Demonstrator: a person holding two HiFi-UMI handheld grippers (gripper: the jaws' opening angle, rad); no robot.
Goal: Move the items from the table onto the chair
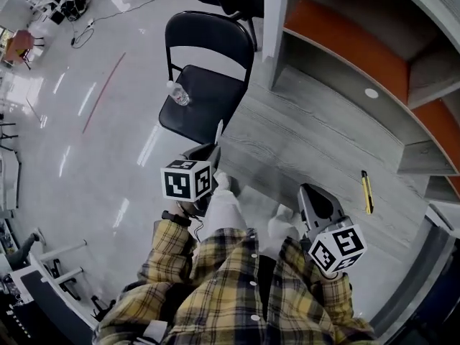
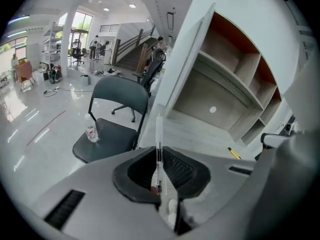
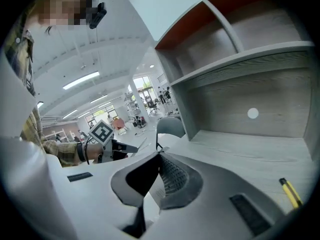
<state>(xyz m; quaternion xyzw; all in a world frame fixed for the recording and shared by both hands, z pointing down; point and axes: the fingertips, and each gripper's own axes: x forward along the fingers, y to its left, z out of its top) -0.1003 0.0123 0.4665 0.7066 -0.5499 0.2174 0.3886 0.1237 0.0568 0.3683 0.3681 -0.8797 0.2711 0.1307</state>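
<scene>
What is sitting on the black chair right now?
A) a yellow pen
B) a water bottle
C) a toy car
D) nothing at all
B: a small clear water bottle stands upright on the seat of the chair, while the yellow tool lies on the table.

Large open office-like hall: glossy floor [image 1: 108, 142], swivel chair [image 1: 230, 2], built-in shelving [image 1: 345, 42]
</scene>
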